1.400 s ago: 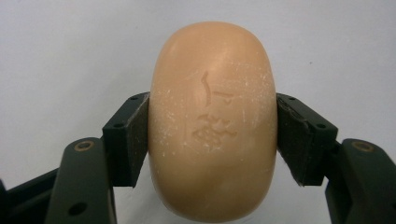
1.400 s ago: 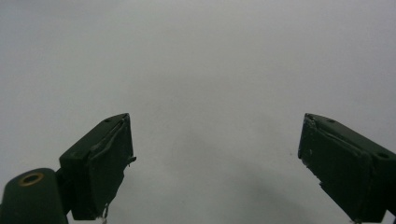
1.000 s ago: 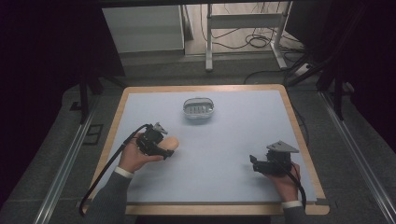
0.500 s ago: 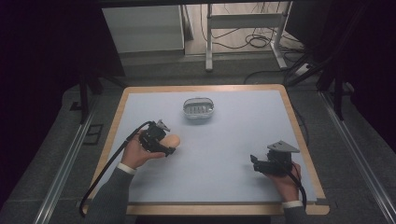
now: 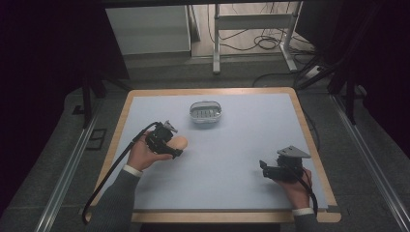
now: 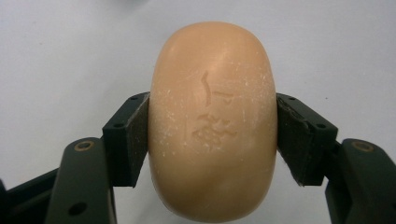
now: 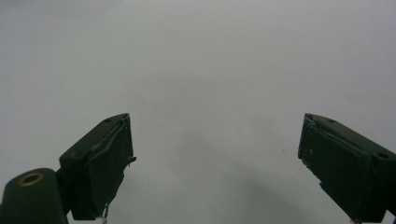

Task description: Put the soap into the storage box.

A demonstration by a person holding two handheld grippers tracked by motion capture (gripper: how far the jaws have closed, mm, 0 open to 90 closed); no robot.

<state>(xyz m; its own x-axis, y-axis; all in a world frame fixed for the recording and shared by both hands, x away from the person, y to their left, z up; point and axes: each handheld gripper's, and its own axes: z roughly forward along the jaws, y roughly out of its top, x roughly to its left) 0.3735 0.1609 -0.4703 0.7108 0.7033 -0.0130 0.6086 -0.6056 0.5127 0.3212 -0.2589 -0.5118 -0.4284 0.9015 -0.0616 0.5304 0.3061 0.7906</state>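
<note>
A peach-coloured oval bar of soap (image 6: pixel 212 121) sits pinched between the two black pads of the left gripper (image 6: pixel 212 137), its smooth face flecked with pale scuffs and stamped with a small embossed mark near the middle. Seen from the high view, the soap (image 5: pixel 179 143) lies low over the pale blue table (image 5: pixel 232 159), left of centre and short of the clear soap dish (image 5: pixel 206 112) near the far edge, with the left gripper (image 5: pixel 170 145) clamped on it. That embossed mark and the scuffs are legible from the left gripper view alone. The right gripper (image 5: pixel 263 166) rests at the table's near right, well apart; the right gripper view shows its pads (image 7: pixel 100 163) spread wide over bare table, with nothing between them.
</note>
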